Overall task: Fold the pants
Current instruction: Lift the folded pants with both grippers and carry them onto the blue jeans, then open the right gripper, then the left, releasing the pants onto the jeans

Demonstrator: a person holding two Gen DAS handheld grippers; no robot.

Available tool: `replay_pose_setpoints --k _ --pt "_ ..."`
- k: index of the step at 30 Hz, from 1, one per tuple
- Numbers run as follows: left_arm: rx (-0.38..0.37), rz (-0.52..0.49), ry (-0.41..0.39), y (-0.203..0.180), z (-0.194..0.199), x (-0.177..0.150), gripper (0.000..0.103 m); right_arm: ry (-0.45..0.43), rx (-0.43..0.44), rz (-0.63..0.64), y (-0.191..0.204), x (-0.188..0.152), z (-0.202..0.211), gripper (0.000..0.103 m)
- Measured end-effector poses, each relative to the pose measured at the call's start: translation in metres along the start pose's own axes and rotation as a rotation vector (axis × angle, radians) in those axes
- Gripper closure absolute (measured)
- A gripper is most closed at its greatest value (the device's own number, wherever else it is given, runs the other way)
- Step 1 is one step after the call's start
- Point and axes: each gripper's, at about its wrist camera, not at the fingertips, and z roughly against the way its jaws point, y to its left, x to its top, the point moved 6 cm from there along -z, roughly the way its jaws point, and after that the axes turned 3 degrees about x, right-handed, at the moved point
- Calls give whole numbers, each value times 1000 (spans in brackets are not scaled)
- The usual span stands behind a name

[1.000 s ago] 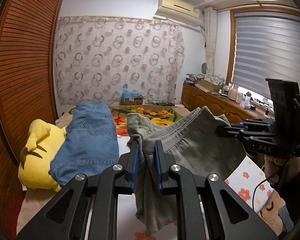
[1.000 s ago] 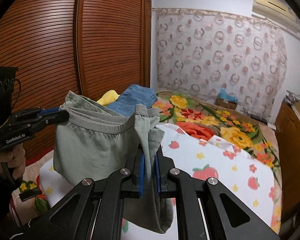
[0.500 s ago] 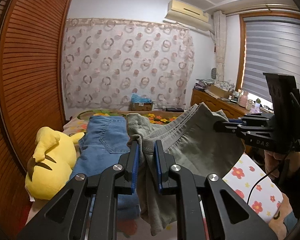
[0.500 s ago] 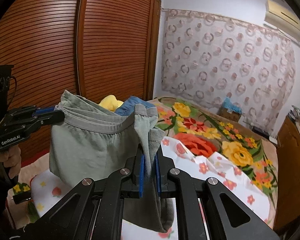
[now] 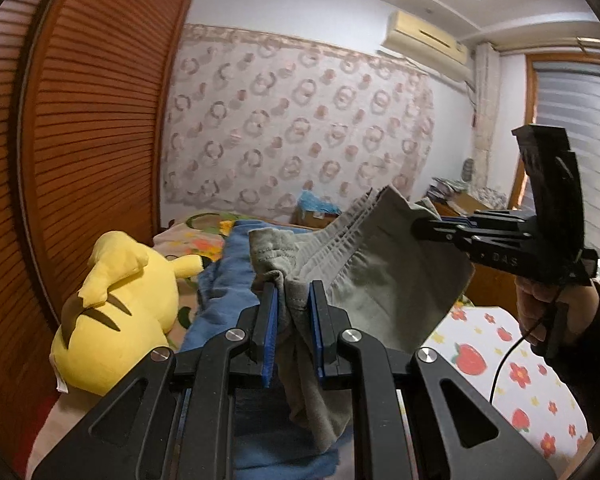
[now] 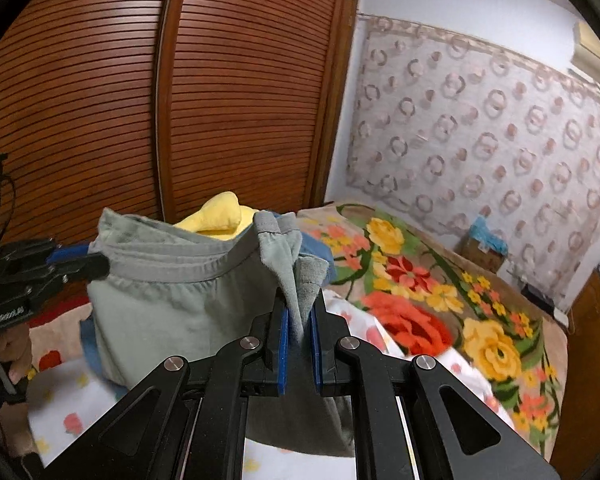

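Observation:
Grey-green pants [image 5: 384, 280] hang in the air above the bed, stretched by the waistband between my two grippers. My left gripper [image 5: 291, 300] is shut on one end of the waistband; it also shows at the left of the right wrist view [image 6: 86, 260]. My right gripper [image 6: 299, 312] is shut on the other bunched end; it shows at the right of the left wrist view [image 5: 424, 226]. The pants [image 6: 172, 304] sag in folded layers below the band.
A yellow plush toy [image 5: 116, 312] and blue jeans [image 5: 228, 288] lie on the bed by the slatted wooden wardrobe [image 6: 100, 100]. A floral blanket [image 6: 420, 280] and a strawberry-print sheet [image 5: 500, 360] cover the bed. A wooden cabinet [image 6: 588, 360] stands at the right.
Both grippers have lifted the pants and carried them left, toward the wardrobe, the plush toy and the jeans. Both grips stay shut on the waistband.

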Motion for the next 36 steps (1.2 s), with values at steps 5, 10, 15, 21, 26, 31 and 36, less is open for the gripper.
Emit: replay_pose_setpoints --k 5,10,15,21,26,31,36 --pt "37 40 3 16 -8 -4 87 1 16 78 -3 13 -40 94" --pt "66 64 6 21 -10 -11 87 5 49 120 -2 22 -72 94" --pt "85 75 11 24 -9 -21 87 1 82 146 -1 32 -97 94" --pt "111 84 37 31 -9 -32 87 21 111 149 2 28 -122 94" --pt "121 86 55 32 -11 -37 87 35 108 155 0 23 -129 94" --pt "138 89 73 34 -16 -42 83 33 101 104 -5 30 -123 72" --pt "154 89 86 37 -18 -45 73 20 99 67 -11 24 -108 70"
